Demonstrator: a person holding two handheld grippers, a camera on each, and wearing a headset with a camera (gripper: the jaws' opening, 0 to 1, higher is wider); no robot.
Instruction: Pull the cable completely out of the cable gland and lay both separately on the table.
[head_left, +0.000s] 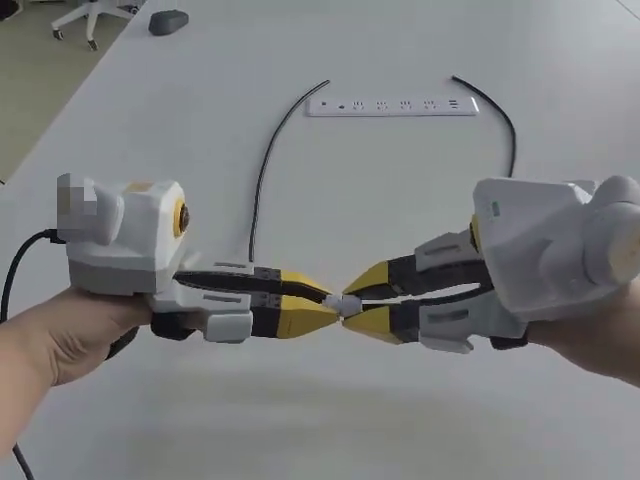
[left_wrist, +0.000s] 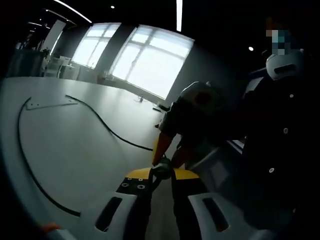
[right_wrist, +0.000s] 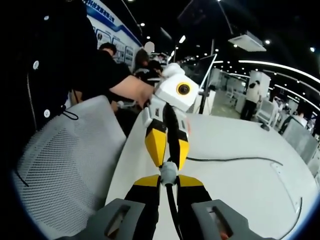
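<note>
The left hand (head_left: 70, 335) holds the left tool (head_left: 322, 300) level, jaws pointing right. The right hand (head_left: 600, 345) holds the right tool (head_left: 353, 302) level, jaws pointing left. The yellow jaw tips meet nose to nose above the white counter (head_left: 400, 210).

The right tool is clamped on the small white-grey cable gland (head_left: 344, 304). The left tool is closed on the thin black cable (head_left: 262, 180) just beside the gland. The cable passes through the gland, and its two ends trail across the counter, one on each side of a white power strip (head_left: 392, 105).

Large bright windows (left_wrist: 145, 65) line the far wall.
</note>
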